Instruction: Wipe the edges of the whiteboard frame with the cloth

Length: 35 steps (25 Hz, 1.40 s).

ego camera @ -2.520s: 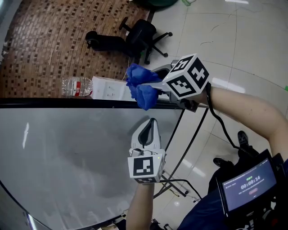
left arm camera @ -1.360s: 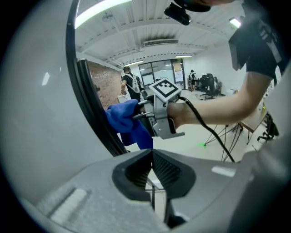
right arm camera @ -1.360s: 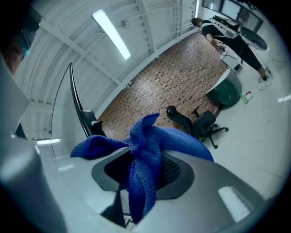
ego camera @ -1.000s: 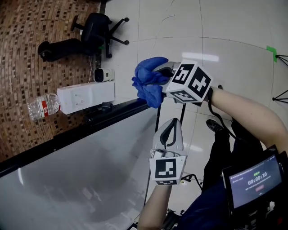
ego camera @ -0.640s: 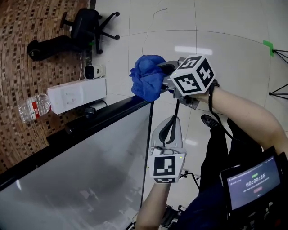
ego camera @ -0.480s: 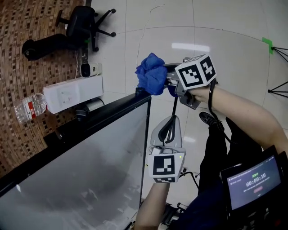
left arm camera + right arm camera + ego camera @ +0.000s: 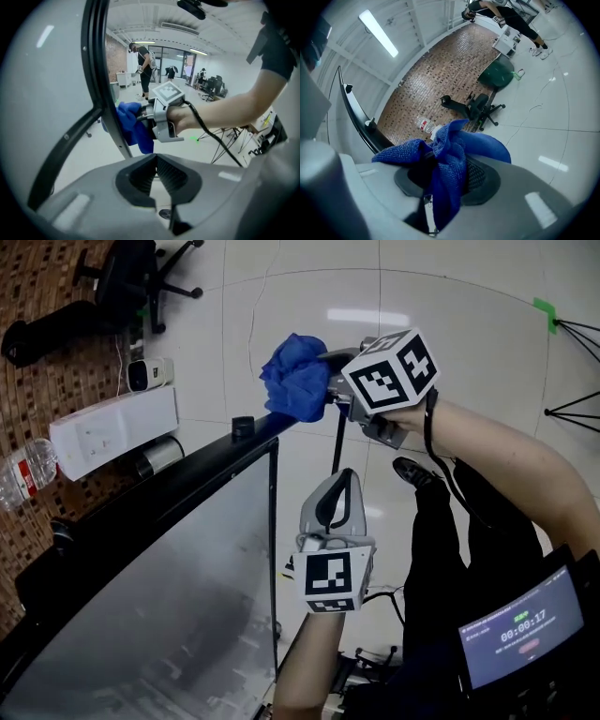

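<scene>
Floor (image 7: 469, 296): pale glossy tile, brick-pattern strip at far L of head view. Whiteboard (image 7: 169, 615) fills lower L of that view, grey face w/ smears. Black frame (image 7: 141, 512) runs along its top edge, then turns down at the corner by the grippers. Chair (image 7: 141, 277) and white box (image 7: 112, 432) lie beyond top edge; not task items.

Cloth (image 7: 295, 379): blue knit, bunched in a wad at that frame corner. Looks to be against it, but contact is not certain. Judged light, soft, shapeless, not fragile, not slippery. Loose folds could snag on the corner. Best held by a thick bunch mid-cloth, w/ a pad left proud of the jaws to ride the edge.

R gripper (image 7: 323, 390): jaws part open, clamped on the wad, folds spilling out both sides. L gripper (image 7: 343, 479): jaws fully together, nothing between; just beside frame's side edge, apart from it.
</scene>
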Each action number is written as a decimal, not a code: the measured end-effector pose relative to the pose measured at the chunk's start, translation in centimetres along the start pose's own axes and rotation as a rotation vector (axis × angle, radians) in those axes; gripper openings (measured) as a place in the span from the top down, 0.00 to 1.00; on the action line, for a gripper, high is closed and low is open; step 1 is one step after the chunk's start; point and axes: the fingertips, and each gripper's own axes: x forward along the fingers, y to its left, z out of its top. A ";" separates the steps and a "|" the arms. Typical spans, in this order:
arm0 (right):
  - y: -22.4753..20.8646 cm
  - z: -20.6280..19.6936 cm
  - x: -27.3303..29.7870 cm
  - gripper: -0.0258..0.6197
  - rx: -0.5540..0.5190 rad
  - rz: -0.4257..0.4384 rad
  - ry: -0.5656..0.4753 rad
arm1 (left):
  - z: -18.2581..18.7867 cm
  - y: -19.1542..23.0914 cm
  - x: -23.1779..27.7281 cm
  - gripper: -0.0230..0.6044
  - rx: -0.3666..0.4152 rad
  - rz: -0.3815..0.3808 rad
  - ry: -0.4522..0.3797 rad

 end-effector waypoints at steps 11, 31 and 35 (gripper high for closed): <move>-3.5 -3.1 0.1 0.74 0.054 -0.035 -0.020 | -4.3 -0.4 3.6 0.96 -0.057 -0.037 0.041; -14.4 -8.2 -3.6 0.74 0.025 -0.036 -0.018 | -11.9 -0.8 18.0 0.96 -0.061 0.065 0.236; -15.9 -9.6 -3.0 0.74 -0.011 -0.067 0.028 | -13.7 0.6 19.5 0.96 -0.026 0.087 0.239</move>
